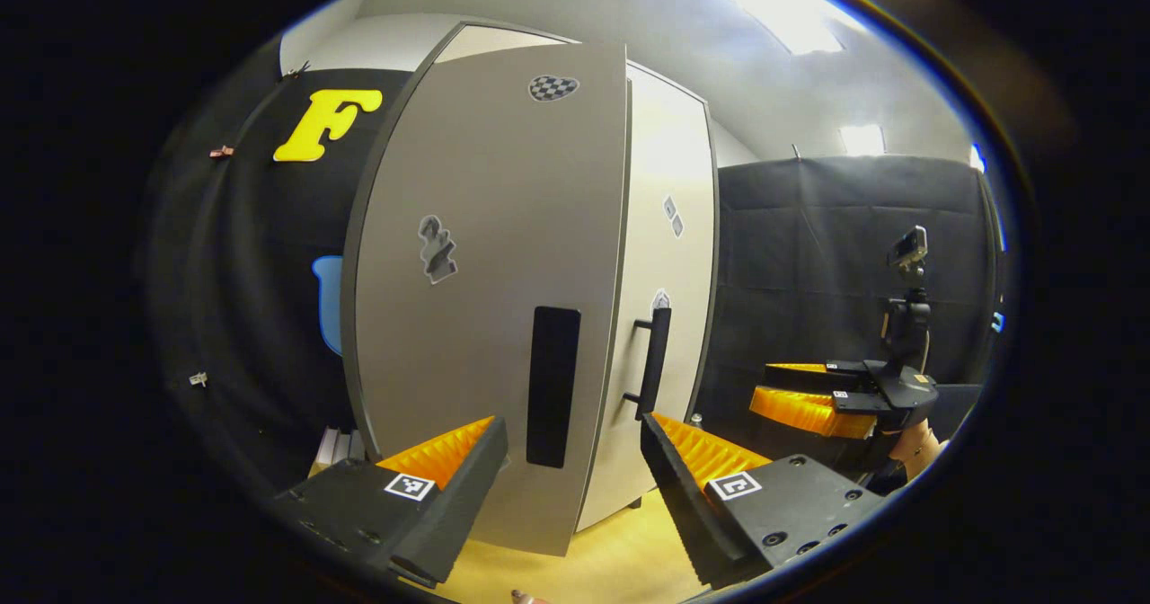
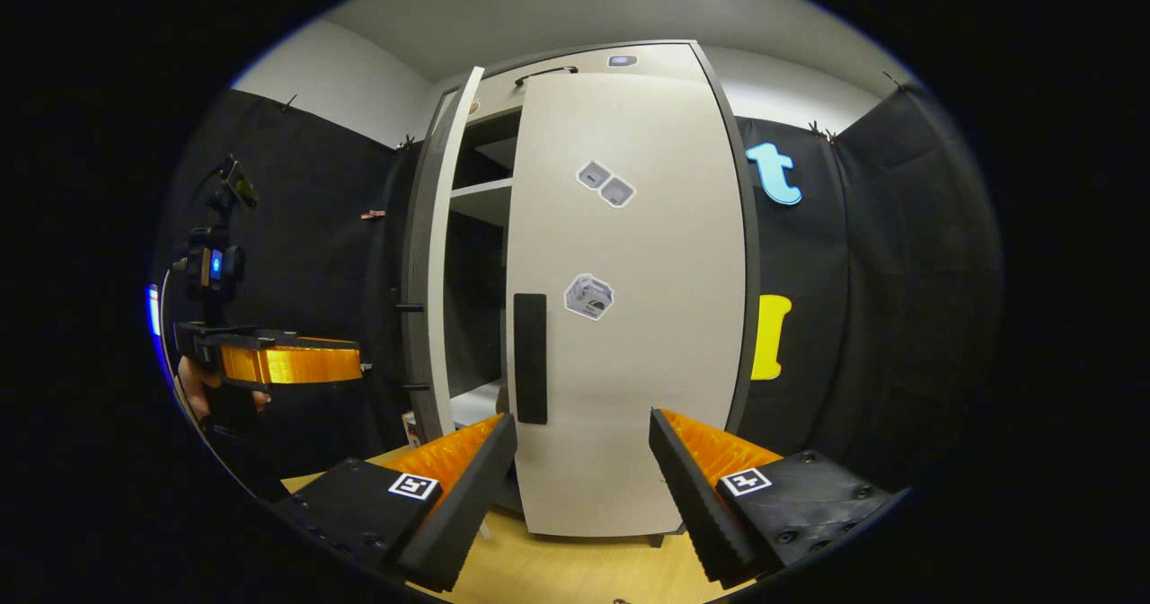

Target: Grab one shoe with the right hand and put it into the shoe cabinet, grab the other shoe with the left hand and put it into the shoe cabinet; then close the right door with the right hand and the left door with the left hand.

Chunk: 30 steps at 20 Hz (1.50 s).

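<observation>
Left gripper (image 1: 573, 487) spread, empty, facing left door (image 1: 485, 298) — I'd push flat nr handle edge; right gripper (image 2: 582, 487) spread too, right door (image 2: 629, 316) shut.

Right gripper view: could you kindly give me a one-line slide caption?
Open right gripper faces the closed right door; left door still ajar.

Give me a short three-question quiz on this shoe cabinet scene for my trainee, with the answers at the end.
1. True or false: the left door is fully shut.
2. The right gripper holds: A a shoe, B a door handle, C nothing.
3. What shows inside the cabinet past the open left door?
Key: 1 false; 2 C; 3 shelves.
</observation>
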Tool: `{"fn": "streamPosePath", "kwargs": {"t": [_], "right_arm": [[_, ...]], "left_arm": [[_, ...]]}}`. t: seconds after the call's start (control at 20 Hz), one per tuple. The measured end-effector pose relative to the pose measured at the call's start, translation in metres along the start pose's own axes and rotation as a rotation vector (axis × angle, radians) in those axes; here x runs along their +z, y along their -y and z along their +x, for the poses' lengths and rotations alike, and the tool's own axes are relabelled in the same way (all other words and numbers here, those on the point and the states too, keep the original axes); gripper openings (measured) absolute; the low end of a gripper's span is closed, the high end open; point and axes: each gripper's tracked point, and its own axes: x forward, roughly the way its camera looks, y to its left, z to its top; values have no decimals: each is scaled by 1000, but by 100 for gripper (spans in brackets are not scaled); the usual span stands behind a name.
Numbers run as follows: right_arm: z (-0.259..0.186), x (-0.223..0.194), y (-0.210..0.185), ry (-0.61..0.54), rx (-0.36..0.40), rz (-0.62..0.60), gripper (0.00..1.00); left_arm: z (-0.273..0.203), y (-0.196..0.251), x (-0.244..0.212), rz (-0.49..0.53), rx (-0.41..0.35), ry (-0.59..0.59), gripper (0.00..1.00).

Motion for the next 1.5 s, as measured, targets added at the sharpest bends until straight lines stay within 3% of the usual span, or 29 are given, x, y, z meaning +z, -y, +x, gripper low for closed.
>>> {"fn": "streamPosePath", "kwargs": {"t": [0.2, 0.55, 0.65, 1.5], "right_arm": [[-11, 4, -13, 6, -80, -49, 98], [-18, 9, -29, 17, -101, -45, 98], [-18, 7, -31, 8, -94, -36, 98], [-21, 1, -18, -9, -75, -20, 98]], "left_arm": [[-9, 1, -4, 13, 49, -1, 92], [-22, -7, 4, 130, 246, 17, 98], [-22, -5, 4, 153, 281, 13, 95], [-27, -1, -6, 84, 365, 19, 93]]}}
